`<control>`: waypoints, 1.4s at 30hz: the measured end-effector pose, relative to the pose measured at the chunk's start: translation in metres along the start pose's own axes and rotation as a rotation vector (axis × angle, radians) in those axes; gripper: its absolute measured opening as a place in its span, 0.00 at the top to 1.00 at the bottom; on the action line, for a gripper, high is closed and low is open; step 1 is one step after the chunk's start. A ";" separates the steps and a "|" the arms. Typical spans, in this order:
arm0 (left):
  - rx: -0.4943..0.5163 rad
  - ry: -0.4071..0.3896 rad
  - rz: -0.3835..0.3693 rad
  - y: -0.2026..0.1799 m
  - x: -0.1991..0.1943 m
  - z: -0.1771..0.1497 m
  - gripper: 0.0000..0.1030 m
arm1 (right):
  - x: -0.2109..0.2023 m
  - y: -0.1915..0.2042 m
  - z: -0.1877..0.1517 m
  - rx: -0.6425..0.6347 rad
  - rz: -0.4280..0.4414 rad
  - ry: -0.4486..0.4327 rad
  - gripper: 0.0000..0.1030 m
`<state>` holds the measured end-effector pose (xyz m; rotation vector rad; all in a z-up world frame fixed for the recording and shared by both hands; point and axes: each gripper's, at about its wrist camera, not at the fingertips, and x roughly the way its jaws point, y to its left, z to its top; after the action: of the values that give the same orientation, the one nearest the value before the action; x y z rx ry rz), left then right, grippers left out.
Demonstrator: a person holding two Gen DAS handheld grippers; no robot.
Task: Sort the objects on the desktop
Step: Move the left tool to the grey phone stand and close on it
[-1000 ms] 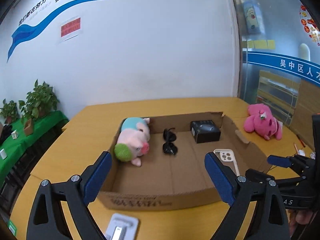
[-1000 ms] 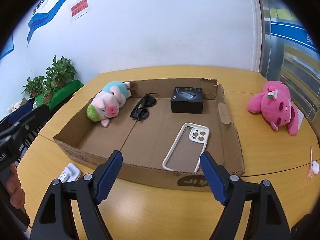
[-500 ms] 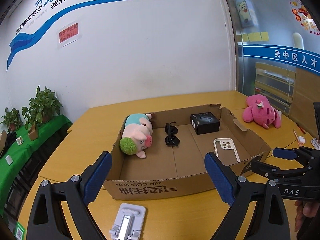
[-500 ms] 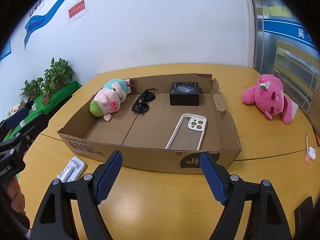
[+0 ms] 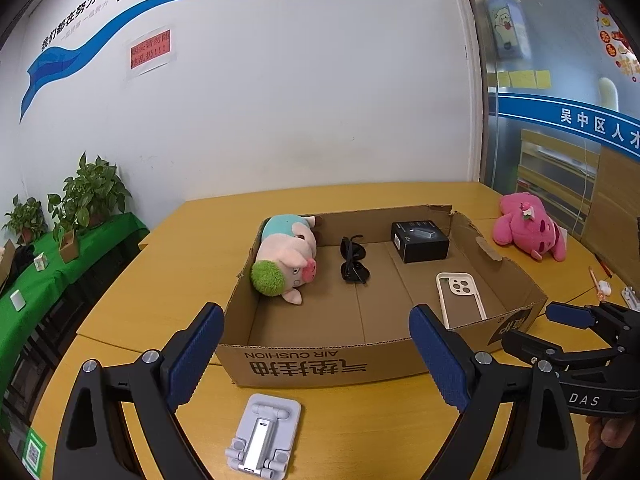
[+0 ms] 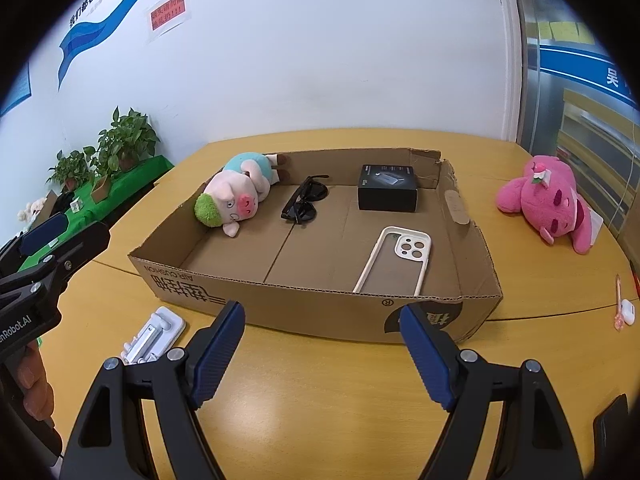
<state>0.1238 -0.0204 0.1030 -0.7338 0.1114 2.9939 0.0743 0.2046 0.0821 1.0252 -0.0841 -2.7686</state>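
We hold our left gripper [image 5: 316, 354] and right gripper [image 6: 322, 346] wide apart, empty. A phone stand [image 5: 262, 434] lies just before the cardboard box [image 5: 320, 364], which holds a phone case [image 6: 396, 260], sunglasses [image 6: 306, 204], plush pig [image 6: 236, 196], black box [image 6: 386, 194]; a pink plush [image 6: 546, 204] lies beyond.

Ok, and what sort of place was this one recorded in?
Most likely an office or meeting room: a large wooden table, a white wall with a blue slogan banner in Chinese, and a glass partition with sticky notes. Potted plants stand on a green-covered side table.
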 end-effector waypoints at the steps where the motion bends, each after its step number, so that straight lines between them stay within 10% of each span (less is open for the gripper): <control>1: 0.001 -0.001 -0.006 0.001 0.000 -0.001 0.07 | 0.000 0.000 -0.001 0.004 0.002 0.002 0.22; 26: -0.033 0.419 -0.131 0.090 0.085 -0.127 0.08 | 0.081 0.068 -0.056 -0.059 0.289 0.314 0.22; 30: -0.020 0.492 -0.175 0.084 0.092 -0.143 0.28 | 0.084 0.063 -0.060 -0.049 0.278 0.326 0.22; 42: 0.086 0.462 -0.205 0.076 0.073 -0.152 0.32 | 0.097 0.053 -0.063 -0.011 0.293 0.361 0.22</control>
<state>0.1235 -0.1060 -0.0605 -1.3213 0.1700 2.5595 0.0513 0.1342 -0.0212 1.3693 -0.1540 -2.2868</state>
